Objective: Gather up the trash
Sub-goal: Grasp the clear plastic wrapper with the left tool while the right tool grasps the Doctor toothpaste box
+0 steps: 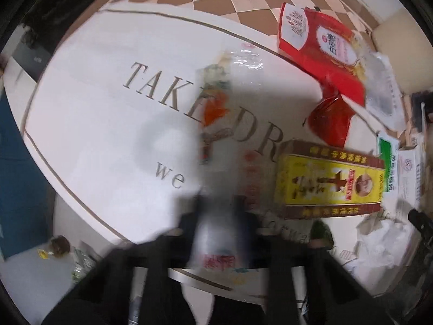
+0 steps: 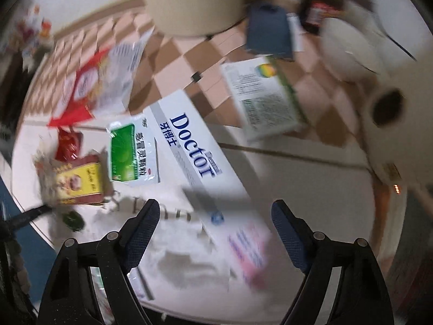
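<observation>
Trash box [image 2: 194, 151] reads "Doctor", mat [image 1: 108, 113] "TAKE"

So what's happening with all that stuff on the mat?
A person is picking up trash with two hand-held grippers. The left gripper has its jaws shut on a clear plastic wrapper. The right gripper hangs with jaws open over the white Doctor box. A yellow box and red packets lie on the white mat.
</observation>
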`<state>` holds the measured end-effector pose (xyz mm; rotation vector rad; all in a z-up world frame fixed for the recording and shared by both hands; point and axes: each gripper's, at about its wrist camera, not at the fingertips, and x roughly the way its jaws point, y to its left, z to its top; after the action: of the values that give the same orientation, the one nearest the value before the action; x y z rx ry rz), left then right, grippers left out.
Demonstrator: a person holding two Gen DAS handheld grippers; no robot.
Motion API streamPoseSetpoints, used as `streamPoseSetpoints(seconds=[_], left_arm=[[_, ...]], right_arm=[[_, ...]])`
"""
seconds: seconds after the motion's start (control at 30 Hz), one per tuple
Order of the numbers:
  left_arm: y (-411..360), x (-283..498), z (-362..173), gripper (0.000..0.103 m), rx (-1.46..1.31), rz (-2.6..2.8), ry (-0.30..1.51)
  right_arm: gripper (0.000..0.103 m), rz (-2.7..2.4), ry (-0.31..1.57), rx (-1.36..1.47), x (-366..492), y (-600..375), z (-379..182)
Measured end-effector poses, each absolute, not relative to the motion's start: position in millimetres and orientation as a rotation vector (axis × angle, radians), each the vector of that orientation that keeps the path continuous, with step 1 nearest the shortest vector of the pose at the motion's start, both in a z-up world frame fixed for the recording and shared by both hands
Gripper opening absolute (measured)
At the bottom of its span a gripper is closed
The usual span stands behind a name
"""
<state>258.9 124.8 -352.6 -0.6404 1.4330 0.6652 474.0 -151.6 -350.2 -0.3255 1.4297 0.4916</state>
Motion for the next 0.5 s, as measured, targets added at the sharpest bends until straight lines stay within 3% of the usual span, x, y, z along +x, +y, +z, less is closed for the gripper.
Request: streamPoseSetpoints(seconds=[0.07, 0.1, 0.13, 0.33, 0.5], left_arm=[[121.8, 256.6, -346.7, 0.001, -0.622, 0.667, 1.433], [121.1, 253.3, -344.7, 0.001, -0.599, 0.682, 1.434], [119.2, 251.1, -338.7, 0.0, -0.569, 0.696, 1.431], [111.2, 235.4, -283.7, 0.0, -0.461, 0.735, 1.368], [99.6, 221.2, -226.5, 0.0, -0.408, 0.708, 1.27]], right_arm=[[0.086, 0.505, 1.463, -0.413, 478.8, -140.9, -367.5], [0.08, 0.512, 1.483, -0.434, 480.6, -137.7, -374.8], [0.06, 0.524, 1.492, -0.431, 483.2, -135.9, -380.9], [0.056, 0.516, 1.412, -0.289, 495.3, -143.1, -366.7], [0.054, 0.465, 1.272, -0.21, 490.4, -151.0, -321.9]])
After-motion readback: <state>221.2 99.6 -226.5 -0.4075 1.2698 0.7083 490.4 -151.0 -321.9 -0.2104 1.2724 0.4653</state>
